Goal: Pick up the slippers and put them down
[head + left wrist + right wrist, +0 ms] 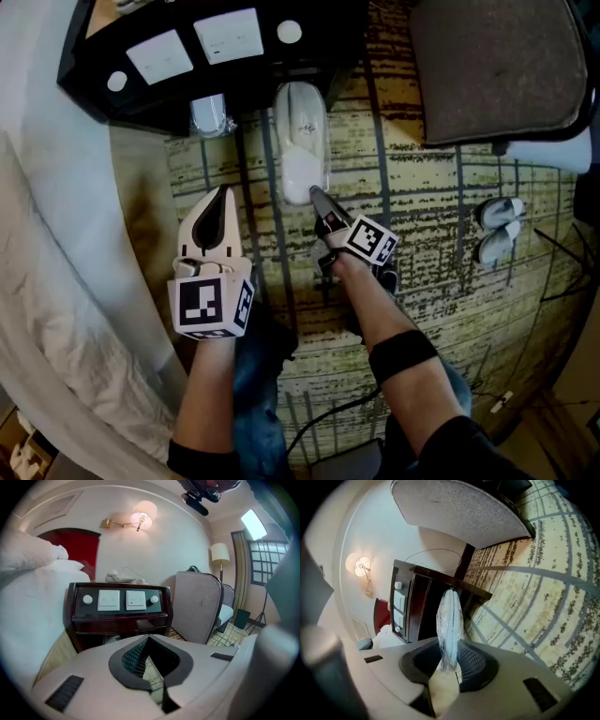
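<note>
Slippers (302, 141), plastic-wrapped, jut upper-centre from the right gripper (315, 194), jaws pinching only one slick end; they could slide out. Left gripper (223, 197) is closed, empty.

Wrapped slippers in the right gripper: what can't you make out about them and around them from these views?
- Right gripper view: wrapped slippers seen edge-on; one or two inside, cannot tell.
- Head view: steep downward look, so their height above the carpet is unreadable.
- Head view: plastic-wrapped bundle half under the nightstand; contents unclear.
- Head view: two white objects, too small to identify.
</note>
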The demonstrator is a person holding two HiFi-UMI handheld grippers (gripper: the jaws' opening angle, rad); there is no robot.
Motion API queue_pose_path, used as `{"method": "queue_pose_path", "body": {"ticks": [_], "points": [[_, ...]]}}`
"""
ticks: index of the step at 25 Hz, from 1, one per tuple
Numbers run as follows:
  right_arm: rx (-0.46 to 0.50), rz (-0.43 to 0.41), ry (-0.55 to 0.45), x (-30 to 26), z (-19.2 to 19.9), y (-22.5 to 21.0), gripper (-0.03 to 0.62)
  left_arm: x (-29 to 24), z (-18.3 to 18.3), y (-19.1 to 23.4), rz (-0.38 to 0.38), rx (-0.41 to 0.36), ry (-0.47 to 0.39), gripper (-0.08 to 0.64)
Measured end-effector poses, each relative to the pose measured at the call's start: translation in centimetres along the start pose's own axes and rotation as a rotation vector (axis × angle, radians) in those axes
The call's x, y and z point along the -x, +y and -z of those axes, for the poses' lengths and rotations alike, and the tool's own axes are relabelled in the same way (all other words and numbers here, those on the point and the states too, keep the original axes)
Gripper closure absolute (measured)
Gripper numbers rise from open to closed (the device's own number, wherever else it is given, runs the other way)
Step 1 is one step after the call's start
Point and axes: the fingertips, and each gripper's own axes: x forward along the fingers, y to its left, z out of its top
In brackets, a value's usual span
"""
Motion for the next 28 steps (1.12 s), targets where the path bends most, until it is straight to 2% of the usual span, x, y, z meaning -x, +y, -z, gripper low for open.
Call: {"method": "queue_pose_path", "body": {"ticks": [5,11,14,24,28], "points": [[0.023,0.057,0.046,4.2,1.7,1.0,0.482,1.6,-2.2,-1.4,0.013,0.021,0.018,0.557],[-0.019,0.126,0.092,9.8,4.6,0.9,0.482,3.2,-4.5,-3.3,0.049,-0.025,0.018,0.557],[-0.025,0.155,0.104,11.6,5.7,-0.1,0.480,3.3,-4.9,-4.2,0.062,-0.018,0.028,0.557],[-0.030,0.212,0.126,12.0,8.7,-5.8,0.479,2.9,0.4,-4.3,0.078,-0.032,0.046,0.557],[-0.059,0.251,0.123,11.5,10.1,-8.9,0.476,2.9,2.1,-4.4,0.085,-0.007,0.071,0.557]]}}
